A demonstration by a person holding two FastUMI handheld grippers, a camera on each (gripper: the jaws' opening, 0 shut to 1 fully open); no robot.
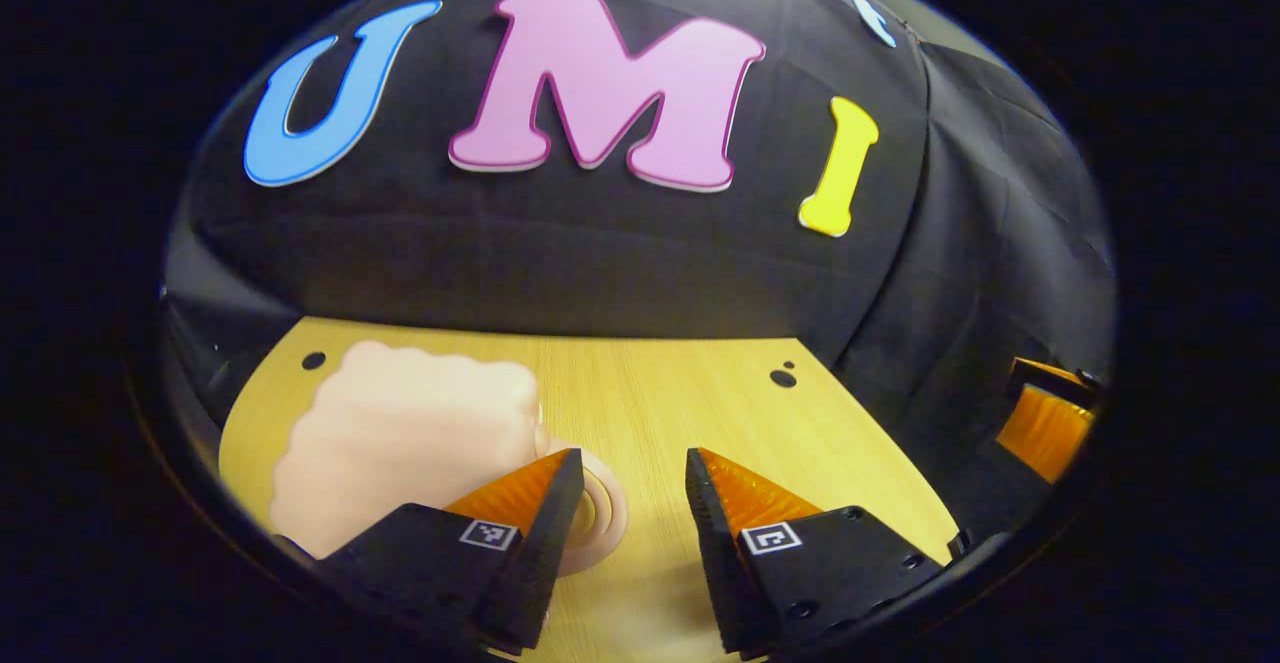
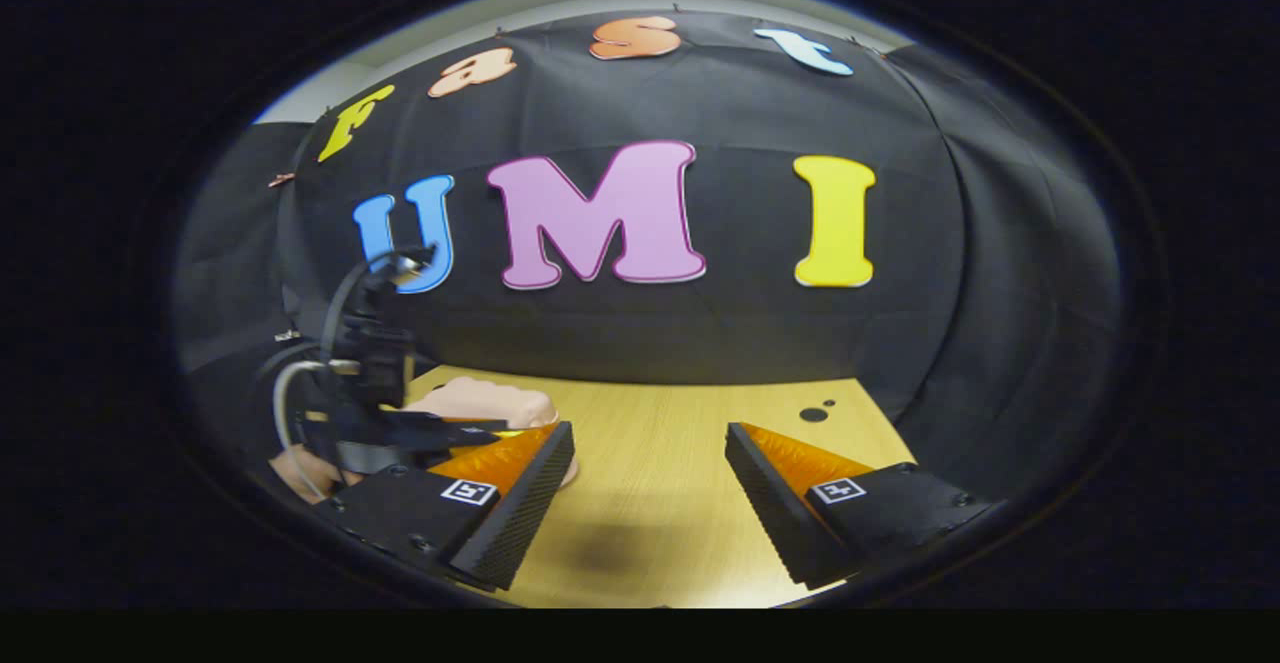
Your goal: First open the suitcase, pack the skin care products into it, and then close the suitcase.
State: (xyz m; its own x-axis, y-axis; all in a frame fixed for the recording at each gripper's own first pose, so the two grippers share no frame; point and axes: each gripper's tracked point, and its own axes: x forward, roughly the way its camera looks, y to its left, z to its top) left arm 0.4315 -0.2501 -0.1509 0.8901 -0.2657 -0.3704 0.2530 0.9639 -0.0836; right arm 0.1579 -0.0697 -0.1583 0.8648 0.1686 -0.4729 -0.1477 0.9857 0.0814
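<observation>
Just left of jaws: pink suitcase (image 1: 400, 443)

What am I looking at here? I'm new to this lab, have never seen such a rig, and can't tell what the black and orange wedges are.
Those wedges are the two fingers of a hand-held gripper: a person holds one in each hand, and a fisheye camera rides on each, looking forward along its fingers. In the left gripper view, the left gripper is open with nothing between its fingers. In the right gripper view, the right gripper is open and empty too. Farther off to the left in that view is the left gripper again, with its cables. Both hang over a light wooden table. On it lies a pale pink, soft-looking, rounded case, seemingly the suitcase, closed as far as I can tell. It also shows in the right gripper view. Nothing is held.
</observation>
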